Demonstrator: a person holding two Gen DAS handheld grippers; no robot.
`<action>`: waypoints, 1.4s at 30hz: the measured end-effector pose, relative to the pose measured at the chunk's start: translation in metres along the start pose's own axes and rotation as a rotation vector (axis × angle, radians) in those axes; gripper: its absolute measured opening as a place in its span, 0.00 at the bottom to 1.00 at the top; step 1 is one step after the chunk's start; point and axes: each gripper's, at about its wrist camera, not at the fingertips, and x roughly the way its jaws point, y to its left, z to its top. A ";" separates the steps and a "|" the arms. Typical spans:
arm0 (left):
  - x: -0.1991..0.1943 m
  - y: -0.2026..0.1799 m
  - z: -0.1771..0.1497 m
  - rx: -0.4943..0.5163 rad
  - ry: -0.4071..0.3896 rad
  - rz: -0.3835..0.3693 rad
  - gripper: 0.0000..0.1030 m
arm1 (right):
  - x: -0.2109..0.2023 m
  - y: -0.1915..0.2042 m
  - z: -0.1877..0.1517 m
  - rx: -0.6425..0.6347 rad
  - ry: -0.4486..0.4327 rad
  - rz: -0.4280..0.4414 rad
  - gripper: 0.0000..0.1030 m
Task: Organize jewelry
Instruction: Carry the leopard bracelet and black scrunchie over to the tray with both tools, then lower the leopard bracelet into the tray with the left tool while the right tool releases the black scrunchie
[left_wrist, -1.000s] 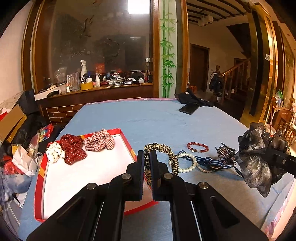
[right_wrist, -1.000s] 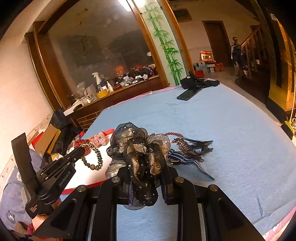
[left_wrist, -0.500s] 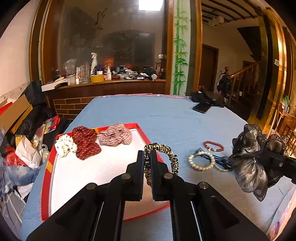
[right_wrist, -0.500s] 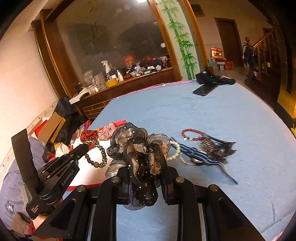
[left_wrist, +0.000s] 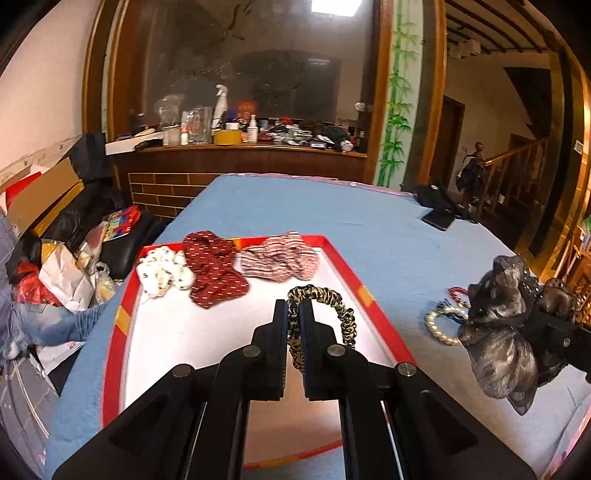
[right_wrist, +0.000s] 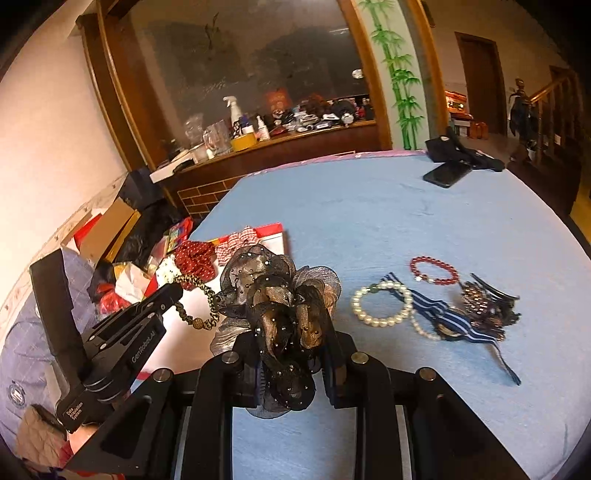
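Blue table (right_wrist: 388, 206), "GenRobot.AI" on left gripper (right_wrist: 173, 291)

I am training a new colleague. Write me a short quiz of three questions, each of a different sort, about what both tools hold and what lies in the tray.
1. True or false: the left tool is shut on the leopard-print scrunchie, above the red-rimmed tray.
2. How many scrunchies lie in the tray along its far edge?
3. Multiple choice: the right tool holds A) the pearl bracelet, B) the dark gauze hair flower, C) the red bead bracelet.

Key
1. True.
2. Three: the white dotted scrunchie, the dark red scrunchie and the red-and-white striped scrunchie.
3. B; both bracelets lie on the blue tablecloth.
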 end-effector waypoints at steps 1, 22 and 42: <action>0.002 0.006 0.001 -0.009 0.002 0.007 0.06 | 0.002 0.003 0.001 -0.007 0.004 0.001 0.26; 0.059 0.081 0.004 -0.215 0.166 0.057 0.06 | 0.101 0.048 0.049 0.012 0.134 0.047 0.28; 0.080 0.080 -0.004 -0.229 0.230 0.103 0.06 | 0.202 0.064 0.057 0.024 0.269 0.014 0.30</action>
